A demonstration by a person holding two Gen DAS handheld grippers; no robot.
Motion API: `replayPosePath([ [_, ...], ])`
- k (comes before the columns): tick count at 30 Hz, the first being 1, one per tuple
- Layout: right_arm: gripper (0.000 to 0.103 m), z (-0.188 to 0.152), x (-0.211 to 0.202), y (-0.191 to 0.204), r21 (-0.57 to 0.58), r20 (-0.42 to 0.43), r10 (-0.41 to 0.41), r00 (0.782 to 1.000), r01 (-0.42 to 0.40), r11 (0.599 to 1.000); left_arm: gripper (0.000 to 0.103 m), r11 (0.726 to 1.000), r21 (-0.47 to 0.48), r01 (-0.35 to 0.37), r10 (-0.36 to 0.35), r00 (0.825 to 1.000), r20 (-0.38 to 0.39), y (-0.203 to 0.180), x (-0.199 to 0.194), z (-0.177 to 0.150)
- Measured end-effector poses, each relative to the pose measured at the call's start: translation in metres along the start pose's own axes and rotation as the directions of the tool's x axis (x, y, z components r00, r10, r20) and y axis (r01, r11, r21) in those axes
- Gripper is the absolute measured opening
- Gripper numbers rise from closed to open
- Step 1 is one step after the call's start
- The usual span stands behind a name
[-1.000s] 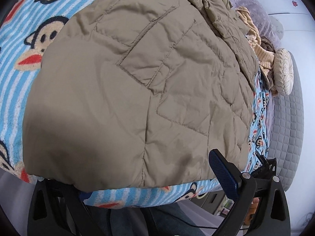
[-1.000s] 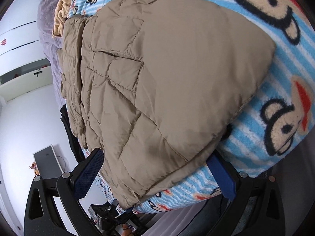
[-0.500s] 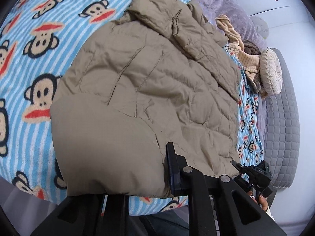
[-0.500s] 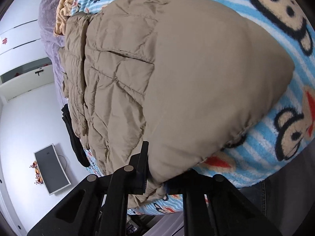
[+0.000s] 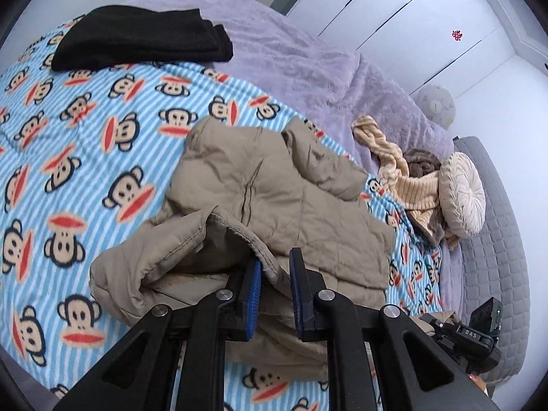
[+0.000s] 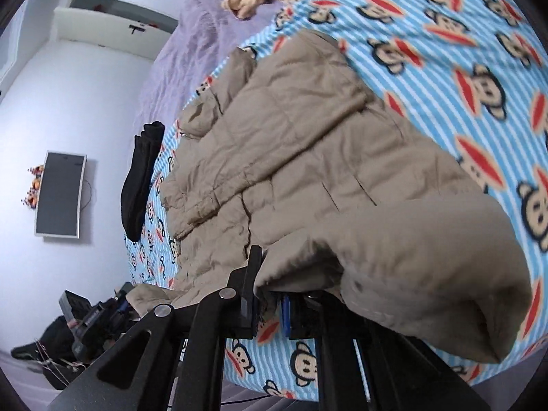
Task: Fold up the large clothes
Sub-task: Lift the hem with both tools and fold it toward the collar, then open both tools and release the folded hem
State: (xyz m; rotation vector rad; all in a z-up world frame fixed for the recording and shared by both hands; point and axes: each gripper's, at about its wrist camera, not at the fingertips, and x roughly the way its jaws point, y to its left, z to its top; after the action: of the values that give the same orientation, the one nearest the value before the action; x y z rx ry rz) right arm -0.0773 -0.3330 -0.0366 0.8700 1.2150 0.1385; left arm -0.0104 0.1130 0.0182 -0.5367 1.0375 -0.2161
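A tan quilted jacket (image 5: 281, 205) lies on a blue striped monkey-print blanket (image 5: 78, 130) on a bed. My left gripper (image 5: 275, 267) is shut on the jacket's near hem and holds it lifted, so the hem folds toward the collar. My right gripper (image 6: 270, 291) is shut on the other part of the near hem of the jacket (image 6: 325, 171), which drapes over its right finger and hides it. The far half of the jacket lies flat.
A folded black garment (image 5: 144, 41) lies at the blanket's far left. A lilac blanket (image 5: 308, 58) covers the far bed. A cream striped knit (image 5: 411, 185) and round cushion (image 5: 462, 198) lie right, by a grey headboard (image 5: 496, 239). White wardrobes stand behind.
Both grippers closed on the jacket's near hem and lifted it up and away from the bed edge, so the near part now folds over toward the collar.
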Motion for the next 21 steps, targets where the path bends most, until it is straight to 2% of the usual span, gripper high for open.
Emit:
replayPosePath([
  [4,0.01,0.043,0.001,0.025,-0.103,0.015,0.005,1.0,-0.004,0.995,0.018,0.999,0.035,-0.03,0.029,0.999,0.035,-0.013,0.025,0.024],
  [11,0.01,0.094,0.032,0.051,-0.216,0.04,-0.044,0.998,0.052,0.975,0.018,0.991,0.111,-0.074,0.077,0.997,-0.025,-0.011,0.09,0.049],
  [16,0.009,0.116,0.059,0.052,-0.218,0.064,-0.09,0.994,0.102,0.971,0.018,0.981,0.164,-0.1,0.106,0.994,-0.03,-0.008,0.117,0.069],
  [21,0.009,0.146,0.084,0.055,-0.21,0.112,-0.129,0.985,0.15,0.966,0.018,0.967,0.169,-0.189,0.19,0.982,0.012,0.004,0.133,0.087],
])
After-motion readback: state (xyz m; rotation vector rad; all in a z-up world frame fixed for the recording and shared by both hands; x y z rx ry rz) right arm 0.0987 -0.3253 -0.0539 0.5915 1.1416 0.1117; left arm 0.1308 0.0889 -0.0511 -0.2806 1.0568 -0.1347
